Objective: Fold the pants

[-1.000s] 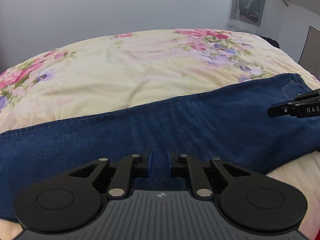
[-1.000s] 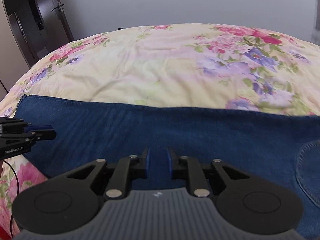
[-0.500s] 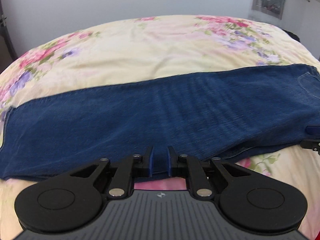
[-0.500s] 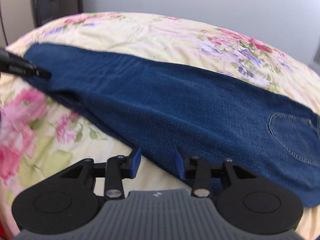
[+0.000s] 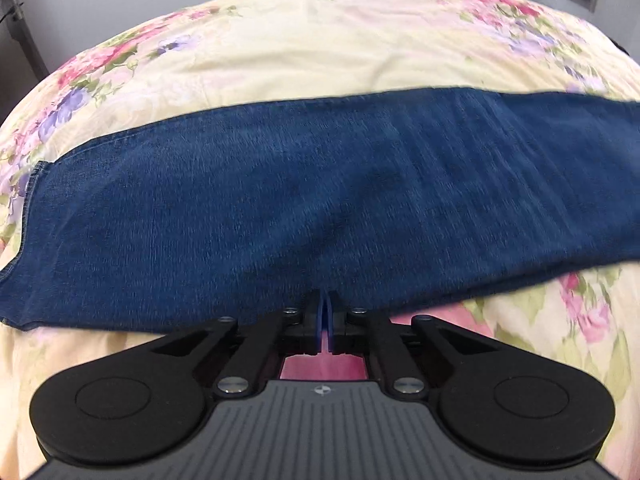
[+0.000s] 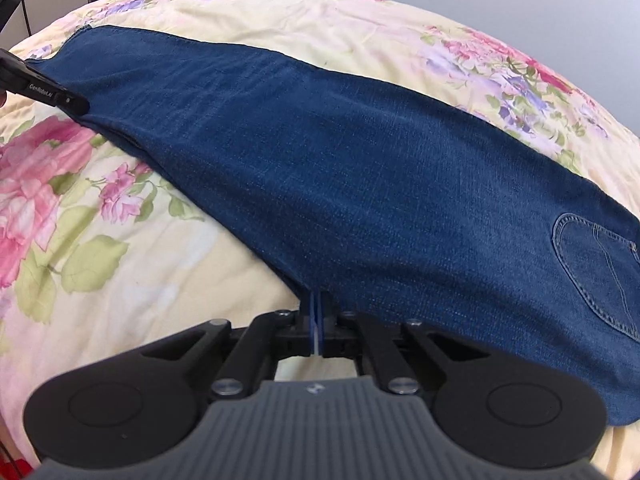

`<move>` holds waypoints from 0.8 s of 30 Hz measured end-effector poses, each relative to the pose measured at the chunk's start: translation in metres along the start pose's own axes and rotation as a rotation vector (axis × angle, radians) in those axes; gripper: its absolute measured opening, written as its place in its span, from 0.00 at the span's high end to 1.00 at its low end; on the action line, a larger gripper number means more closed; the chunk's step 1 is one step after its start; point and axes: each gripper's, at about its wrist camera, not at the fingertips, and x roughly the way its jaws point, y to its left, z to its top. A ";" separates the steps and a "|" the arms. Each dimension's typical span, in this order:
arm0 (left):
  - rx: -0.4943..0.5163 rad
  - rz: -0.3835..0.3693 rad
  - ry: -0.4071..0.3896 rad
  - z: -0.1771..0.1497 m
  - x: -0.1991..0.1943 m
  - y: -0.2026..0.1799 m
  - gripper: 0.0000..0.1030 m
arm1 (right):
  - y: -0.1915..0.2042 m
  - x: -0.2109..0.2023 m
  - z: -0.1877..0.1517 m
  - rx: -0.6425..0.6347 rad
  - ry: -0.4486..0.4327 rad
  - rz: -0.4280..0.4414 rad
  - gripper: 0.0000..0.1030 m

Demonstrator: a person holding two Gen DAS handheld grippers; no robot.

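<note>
Both our grippers dropped to the jeans' (image 5: pixel 320 208) six-o'clock edge; left gripper (image 5: pixel 325 312) and right gripper (image 6: pixel 316 312) have just clenched onto it, ready to fold.

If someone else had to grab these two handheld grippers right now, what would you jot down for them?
Left gripper: fingers have just closed on the near edge of the jeans, toward the hem end.
Right gripper: fingers have just closed on the same near edge, nearer the back pocket.
Jeans lie lengthwise across the floral bedspread, legs apparently stacked.
Done: both edge grips.
Left: probably lift and fold over.
</note>
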 end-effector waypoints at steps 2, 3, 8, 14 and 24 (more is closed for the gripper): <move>-0.011 -0.008 0.011 -0.008 -0.005 0.004 0.91 | -0.002 -0.007 -0.003 0.031 0.004 0.015 1.00; -0.041 -0.008 -0.002 -0.012 -0.011 0.009 0.91 | -0.004 -0.011 -0.003 0.046 0.001 0.023 1.00; -0.312 -0.063 -0.104 -0.031 -0.044 0.060 0.70 | -0.006 -0.030 0.014 0.100 -0.078 0.052 0.99; -0.696 -0.084 -0.255 -0.064 -0.065 0.136 0.42 | 0.007 -0.013 0.055 0.091 -0.131 0.066 0.93; -1.184 -0.159 -0.401 -0.110 -0.031 0.238 0.37 | 0.018 0.049 0.123 0.095 -0.089 0.128 0.92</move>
